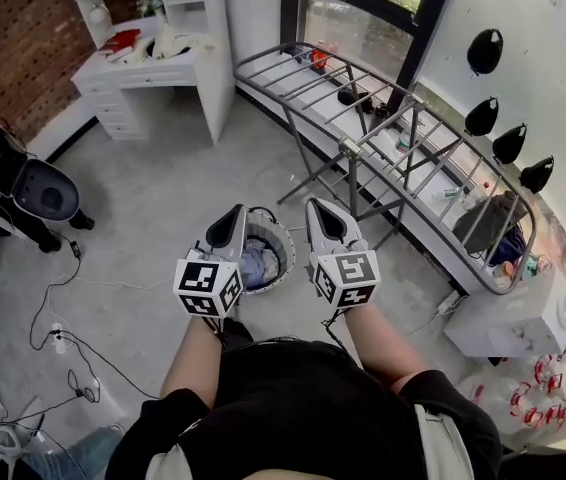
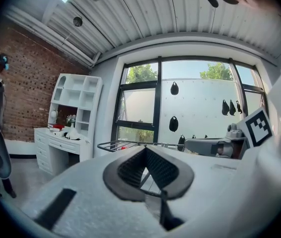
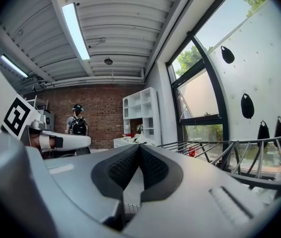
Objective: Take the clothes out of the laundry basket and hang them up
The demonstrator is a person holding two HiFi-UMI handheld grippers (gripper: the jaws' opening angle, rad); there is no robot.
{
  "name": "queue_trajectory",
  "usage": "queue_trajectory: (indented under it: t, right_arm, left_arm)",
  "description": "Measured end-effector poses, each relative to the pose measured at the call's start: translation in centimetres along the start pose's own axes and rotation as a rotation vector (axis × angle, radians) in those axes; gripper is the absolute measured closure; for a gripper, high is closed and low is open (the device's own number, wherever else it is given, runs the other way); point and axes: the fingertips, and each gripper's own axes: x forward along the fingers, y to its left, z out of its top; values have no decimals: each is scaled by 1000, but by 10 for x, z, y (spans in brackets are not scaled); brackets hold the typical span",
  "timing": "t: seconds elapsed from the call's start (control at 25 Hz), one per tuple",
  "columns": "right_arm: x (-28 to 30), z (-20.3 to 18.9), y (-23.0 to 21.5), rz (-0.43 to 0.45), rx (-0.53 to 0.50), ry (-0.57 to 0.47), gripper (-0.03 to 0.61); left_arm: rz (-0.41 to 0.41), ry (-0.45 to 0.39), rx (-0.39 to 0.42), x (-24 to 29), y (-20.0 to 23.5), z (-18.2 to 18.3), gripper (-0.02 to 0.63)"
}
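1. The grey floor (image 1: 163, 198) fills most of the head view, with loose cables trailing along its left edge.
2. A grey metal drying rack (image 1: 351, 148) runs from the top centre down to the right of the frame, standing beside the window. No clothing is on the bars that show.
3. A white counter (image 1: 133, 76) with shelves above it stands in the upper left, against a brick wall.
4. The person's dark-clothed torso (image 1: 303, 408) fills the bottom centre, both forearms reaching up the frame.
5. The laundry basket (image 1: 288, 253) sits on the floor at frame centre, in line with the gap between the two claws and below the near end of the rack.
6. The left claw (image 1: 233, 218) is left of centre, overlapping the basket's left rim in the picture. Its jaws are pressed together at the tips with nothing between them.
7. The right claw (image 1: 318, 213) is just right of the basket, jaws likewise together and empty.
8. The clothes (image 1: 259, 265), bluish and grey, lie bunched inside the basket.
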Motion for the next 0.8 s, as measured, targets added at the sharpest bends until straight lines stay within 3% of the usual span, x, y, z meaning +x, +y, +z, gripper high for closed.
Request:
queue_trajectory:
  t: [0.56, 0.76, 0.8]
  right_arm:
    - [106, -3, 10, -192, 28, 9, 565]
    - [140, -17, 20, -195, 40, 22, 565]
    - [146, -22, 22, -184, 44, 34, 422]
  left_arm:
    - [-180, 34, 27, 75, 113, 18, 606]
    - [-269, 44, 3, 91, 149, 9, 608]
    - [-307, 50, -4, 94, 152, 6, 444]
